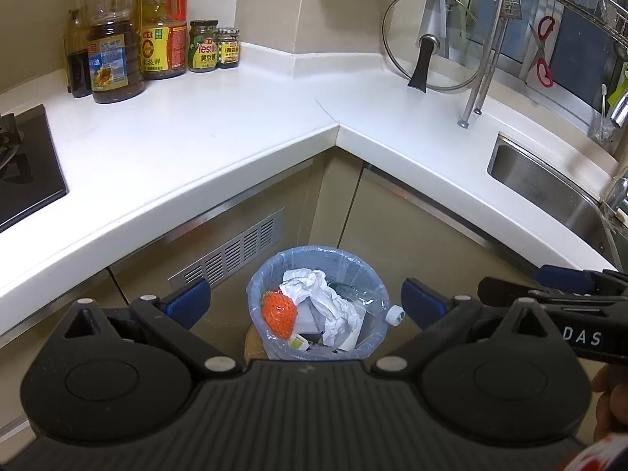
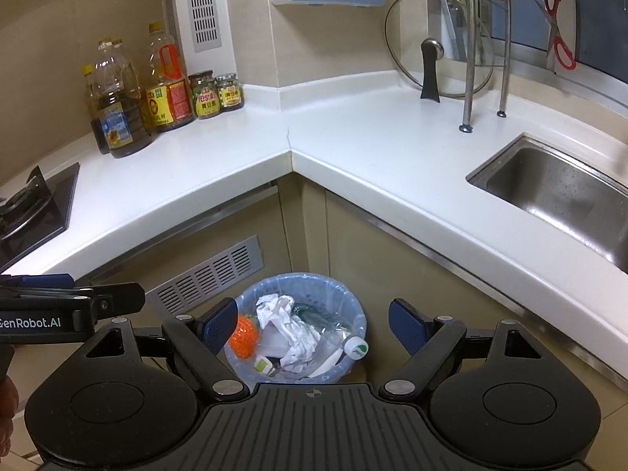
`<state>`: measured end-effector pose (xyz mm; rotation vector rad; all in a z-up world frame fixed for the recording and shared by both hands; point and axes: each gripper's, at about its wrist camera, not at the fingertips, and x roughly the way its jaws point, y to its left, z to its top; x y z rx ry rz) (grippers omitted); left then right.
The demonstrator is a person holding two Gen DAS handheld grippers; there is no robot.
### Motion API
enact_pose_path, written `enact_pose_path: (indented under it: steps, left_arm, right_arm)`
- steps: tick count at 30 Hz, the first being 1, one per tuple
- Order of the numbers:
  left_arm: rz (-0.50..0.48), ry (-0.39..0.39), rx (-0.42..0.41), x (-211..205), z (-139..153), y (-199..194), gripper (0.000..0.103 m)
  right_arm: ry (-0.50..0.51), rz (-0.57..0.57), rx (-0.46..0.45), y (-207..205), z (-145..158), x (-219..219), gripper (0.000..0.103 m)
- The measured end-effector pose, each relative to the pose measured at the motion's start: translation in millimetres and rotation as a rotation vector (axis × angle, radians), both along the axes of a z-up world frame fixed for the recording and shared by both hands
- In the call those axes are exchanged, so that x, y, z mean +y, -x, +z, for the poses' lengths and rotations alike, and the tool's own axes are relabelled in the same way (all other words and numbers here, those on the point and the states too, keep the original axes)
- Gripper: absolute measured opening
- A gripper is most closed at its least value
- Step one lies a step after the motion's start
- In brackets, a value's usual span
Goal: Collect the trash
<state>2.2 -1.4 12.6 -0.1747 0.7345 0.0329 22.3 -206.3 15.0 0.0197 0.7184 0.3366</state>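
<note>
A small trash bin (image 1: pixel 255 294) with a clear blue liner stands on the floor in the counter's corner; it also shows in the right wrist view (image 2: pixel 355 306). It holds crumpled white paper (image 1: pixel 329 302) (image 2: pixel 290 329), an orange knitted strawberry (image 1: pixel 278 312) (image 2: pixel 244 335), a clear plastic bottle with a white cap (image 1: pixel 394 314) (image 2: pixel 356 347) and other scraps. My left gripper (image 1: pixel 306 302) is open and empty above the bin. My right gripper (image 2: pixel 314 325) is open and empty above the bin too, and shows at the right of the left view (image 1: pixel 565 278).
The white L-shaped countertop (image 1: pixel 196 145) (image 2: pixel 373 145) carries oil bottles (image 1: pixel 114 39) (image 2: pixel 117 110) and jars (image 1: pixel 203 45) at the back left. A gas hob (image 1: pixel 23 165) is at left, a steel sink (image 2: pixel 561 192) at right. A glass lid (image 1: pixel 431 39) leans by a dish rack; red scissors (image 1: pixel 543 53) hang there.
</note>
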Motion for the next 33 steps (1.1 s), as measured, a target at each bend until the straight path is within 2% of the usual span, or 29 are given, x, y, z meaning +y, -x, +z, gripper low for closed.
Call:
enact_pose_path:
  steps: [33]
  left_arm:
    - [-0.017,-0.036,-0.019,-7.5,4.3,5.0,0.102]
  right_arm:
    - [0.001,-0.003,-0.014,3.3,5.2,-6.9,0.084]
